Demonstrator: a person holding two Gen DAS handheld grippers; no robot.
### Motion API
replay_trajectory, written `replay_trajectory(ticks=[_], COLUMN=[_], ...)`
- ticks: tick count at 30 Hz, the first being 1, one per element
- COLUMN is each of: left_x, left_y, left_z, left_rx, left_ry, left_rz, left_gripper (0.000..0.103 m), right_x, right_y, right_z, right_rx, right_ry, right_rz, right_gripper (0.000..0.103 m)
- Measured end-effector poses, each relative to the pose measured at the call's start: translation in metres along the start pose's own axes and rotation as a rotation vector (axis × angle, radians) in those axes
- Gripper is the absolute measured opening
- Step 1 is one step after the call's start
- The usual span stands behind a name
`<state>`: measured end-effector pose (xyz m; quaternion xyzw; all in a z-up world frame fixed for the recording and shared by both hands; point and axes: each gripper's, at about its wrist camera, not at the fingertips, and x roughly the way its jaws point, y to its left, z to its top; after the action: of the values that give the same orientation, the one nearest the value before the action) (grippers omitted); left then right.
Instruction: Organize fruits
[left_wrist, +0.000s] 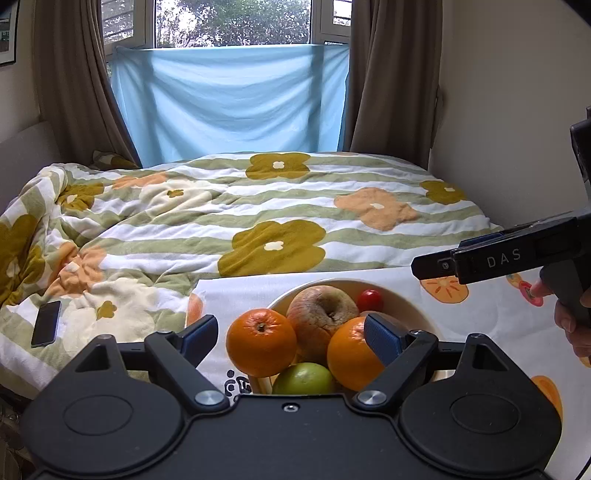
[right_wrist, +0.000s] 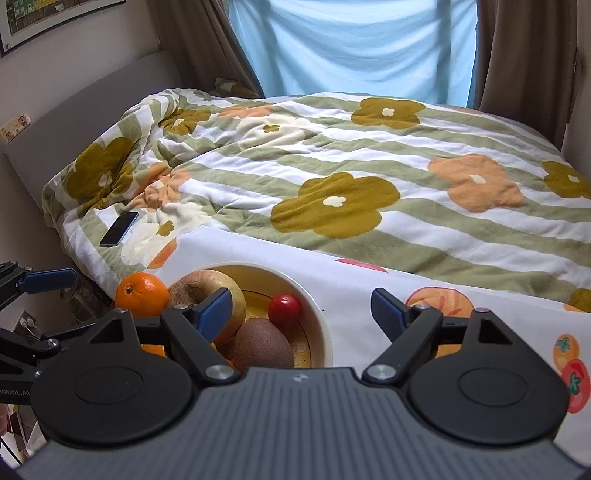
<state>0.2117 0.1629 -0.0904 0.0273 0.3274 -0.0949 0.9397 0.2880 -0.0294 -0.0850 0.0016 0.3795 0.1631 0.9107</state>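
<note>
A cream bowl (left_wrist: 402, 299) on a fruit-print cloth holds a brownish apple (left_wrist: 321, 314), an orange (left_wrist: 349, 354), a green fruit (left_wrist: 304, 378) and a small red tomato (left_wrist: 370, 300). A second orange (left_wrist: 260, 341) sits at the bowl's left rim. My left gripper (left_wrist: 290, 334) is open, its blue pads either side of the fruit pile. In the right wrist view the bowl (right_wrist: 325, 332) also shows a kiwi (right_wrist: 260, 345), the apple (right_wrist: 207, 284), the tomato (right_wrist: 283, 309) and the rim orange (right_wrist: 142, 293). My right gripper (right_wrist: 301, 310) is open above the bowl's right edge.
A flower-print quilt (left_wrist: 258, 206) covers the bed behind the cloth. A black phone (left_wrist: 46, 328) lies on the quilt at the left; it also shows in the right wrist view (right_wrist: 119, 229). A wall (left_wrist: 517, 110) stands at the right. Curtains and a blue sheet hang at the window.
</note>
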Motion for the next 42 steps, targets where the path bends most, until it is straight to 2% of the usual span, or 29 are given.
replay_trajectory(ticks=[7,9,11,13,17,20,26,30,42], left_x=[-0.057,-0.075,-0.092,-0.109,-0.139,-0.156,-0.171,-0.176,-0.188], left_y=[-0.053,-0.069,-0.083,-0.095,-0.115,-0.125,-0.135,-0.144,-0.153], left_z=[0.006,0.006,0.005,0.004,-0.002,-0.008,-0.023,-0.033,-0.036], left_rx=[-0.023,-0.026,-0.026,-0.025,-0.013,-0.008,-0.053,-0.048,-0.027], left_ry=[-0.034,-0.044,-0.051,-0.065,-0.109,-0.121,-0.091,-0.071,-0.092], left_rz=[0.037,0.050,0.064,0.076,0.100,0.123,0.135,0.125,0.138], left_gripper=[0.089,0.090,0.091,0.096,0.101,0.103,0.103,0.103,0.103], right_x=[-0.090,-0.118,-0.147,-0.175,-0.220,-0.242,-0.269,-0.277,-0.286], right_y=[-0.015,-0.019,-0.024,-0.030,-0.032,-0.031,-0.035,-0.037,-0.038], right_z=[-0.022,-0.030,-0.039,-0.049,-0.071,-0.089,-0.121,-0.137,-0.146], right_rx=[0.018,0.027,0.043,0.066,0.088,0.082,0.127,0.146,0.187], right_ry=[-0.041,-0.059,-0.081,-0.097,-0.140,-0.138,-0.109,-0.084,-0.094], right_rz=[-0.040,-0.058,-0.092,-0.133,-0.205,-0.264,-0.336,-0.364,-0.361], right_gripper=[0.099,0.102,0.103,0.103,0.103,0.103,0.103,0.103,0.103])
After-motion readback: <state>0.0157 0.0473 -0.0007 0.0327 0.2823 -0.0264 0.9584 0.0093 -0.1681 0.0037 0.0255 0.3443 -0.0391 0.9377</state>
